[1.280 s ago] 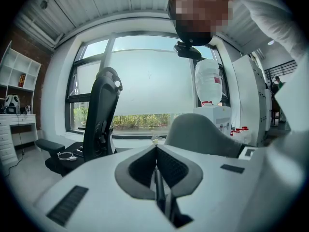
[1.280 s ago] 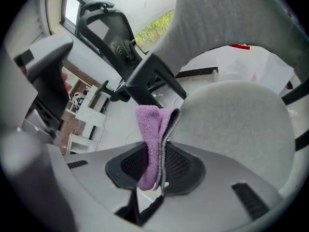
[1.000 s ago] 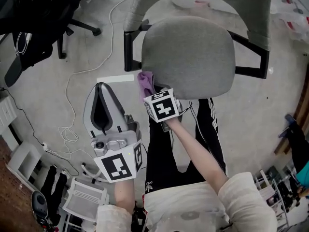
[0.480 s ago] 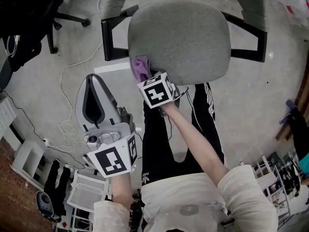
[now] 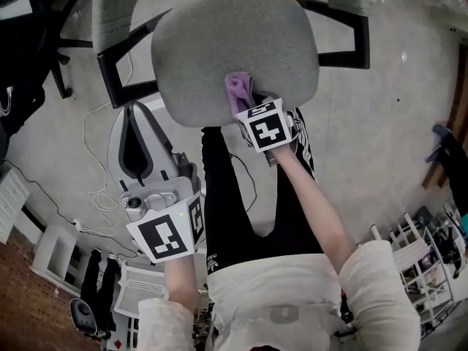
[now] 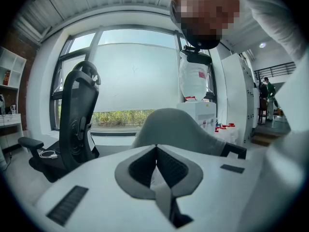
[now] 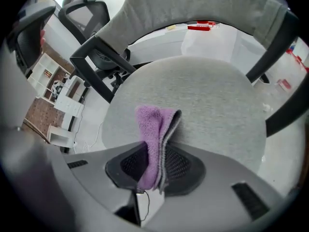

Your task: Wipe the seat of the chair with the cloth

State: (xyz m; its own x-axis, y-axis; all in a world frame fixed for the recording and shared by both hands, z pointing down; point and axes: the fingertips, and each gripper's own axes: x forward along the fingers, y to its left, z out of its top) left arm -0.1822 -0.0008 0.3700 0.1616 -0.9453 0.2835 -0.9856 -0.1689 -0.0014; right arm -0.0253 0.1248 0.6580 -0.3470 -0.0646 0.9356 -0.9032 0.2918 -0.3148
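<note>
While the right gripper (image 7: 155, 153) has its jaws clamped on the purple cloth (image 5: 238, 92), the folded cloth stands up between them and rests on the grey seat (image 5: 234, 42) of the chair, close to the middle of its front edge. Bare seat lies open beyond the cloth toward the backrest (image 7: 193, 4) and out to both sides, bounded by the black armrests (image 5: 110, 75). The right forearm (image 5: 311, 196) reaches straight out from the body, over the person's black trousers. The left gripper (image 6: 156, 151), jaws together on nothing, hangs off the seat over the floor (image 5: 395, 123) by the front left corner, pointing toward the left armrest.
</note>
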